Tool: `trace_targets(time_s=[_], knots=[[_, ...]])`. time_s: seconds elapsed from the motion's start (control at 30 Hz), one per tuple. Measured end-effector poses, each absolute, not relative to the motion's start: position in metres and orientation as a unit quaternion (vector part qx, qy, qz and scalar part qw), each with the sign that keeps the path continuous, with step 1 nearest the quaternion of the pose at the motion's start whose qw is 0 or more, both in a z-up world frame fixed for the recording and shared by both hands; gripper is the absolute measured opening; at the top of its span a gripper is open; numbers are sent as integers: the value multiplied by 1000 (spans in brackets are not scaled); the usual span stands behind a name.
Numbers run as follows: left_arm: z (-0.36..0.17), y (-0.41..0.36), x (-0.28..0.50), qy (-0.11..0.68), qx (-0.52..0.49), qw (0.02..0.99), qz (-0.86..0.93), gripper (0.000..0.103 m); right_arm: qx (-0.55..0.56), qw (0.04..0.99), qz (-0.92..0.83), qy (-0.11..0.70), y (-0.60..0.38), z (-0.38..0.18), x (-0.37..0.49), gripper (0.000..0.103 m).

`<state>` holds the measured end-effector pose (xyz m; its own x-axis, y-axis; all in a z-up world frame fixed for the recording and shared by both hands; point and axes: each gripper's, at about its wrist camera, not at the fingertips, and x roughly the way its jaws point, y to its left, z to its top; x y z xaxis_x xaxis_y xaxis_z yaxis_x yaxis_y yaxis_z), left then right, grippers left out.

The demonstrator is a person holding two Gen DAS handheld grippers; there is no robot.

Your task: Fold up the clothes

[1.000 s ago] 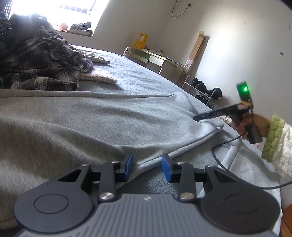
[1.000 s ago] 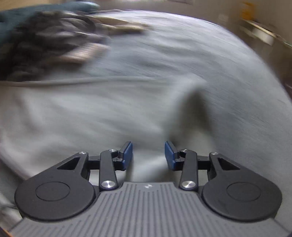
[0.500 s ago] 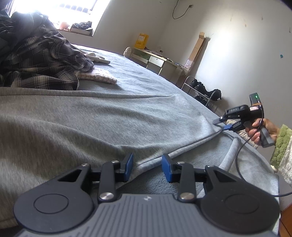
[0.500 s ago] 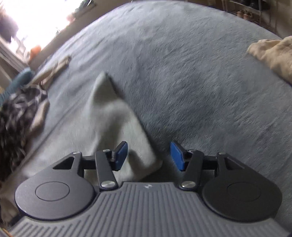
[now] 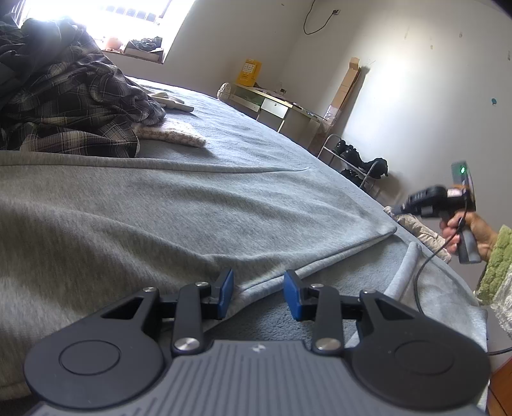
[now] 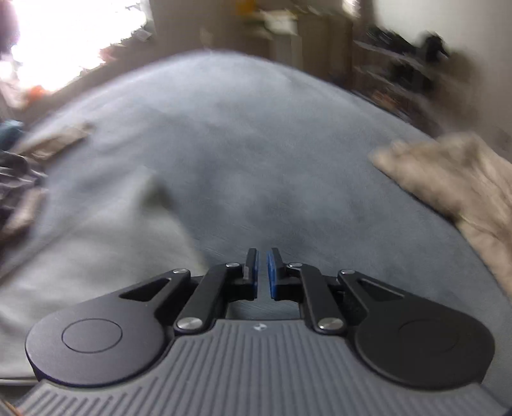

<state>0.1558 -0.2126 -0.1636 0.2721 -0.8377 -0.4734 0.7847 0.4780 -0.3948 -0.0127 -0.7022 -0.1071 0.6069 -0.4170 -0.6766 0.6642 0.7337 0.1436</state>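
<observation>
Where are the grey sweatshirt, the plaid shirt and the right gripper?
grey sweatshirt point(image 5: 192, 217): left wrist view, middle of its flat body.
plaid shirt point(image 5: 80, 105): left wrist view, crumpled top folds.
right gripper point(image 6: 261, 272): right wrist view, between its closing, empty jaws.

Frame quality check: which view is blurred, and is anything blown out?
Left wrist view: sharp, but the window is blown out, with fisheye bending of the walls. Right wrist view: motion blur smears the bed and tan garment; only the right gripper is crisp.
</observation>
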Motion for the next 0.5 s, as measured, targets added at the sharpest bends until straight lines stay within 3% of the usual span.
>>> trace_targets(time_s=[0.2,0.3,0.4,0.5], knots=[[-164,-212,155,323,-42,796,-510,37,111,915,-159,354,-640,-112,52,9],[-164,-212,155,323,-43,796,-510,37,110,895,-187,389,-665,-132,76,8],[-164,-211,155,322,-45,795,-512,38,168,871,-255,386,-711,-138,71,0],[-164,-211,156,322,-46,794,-513,38,178,865,-308,353,-727,-120,68,7]])
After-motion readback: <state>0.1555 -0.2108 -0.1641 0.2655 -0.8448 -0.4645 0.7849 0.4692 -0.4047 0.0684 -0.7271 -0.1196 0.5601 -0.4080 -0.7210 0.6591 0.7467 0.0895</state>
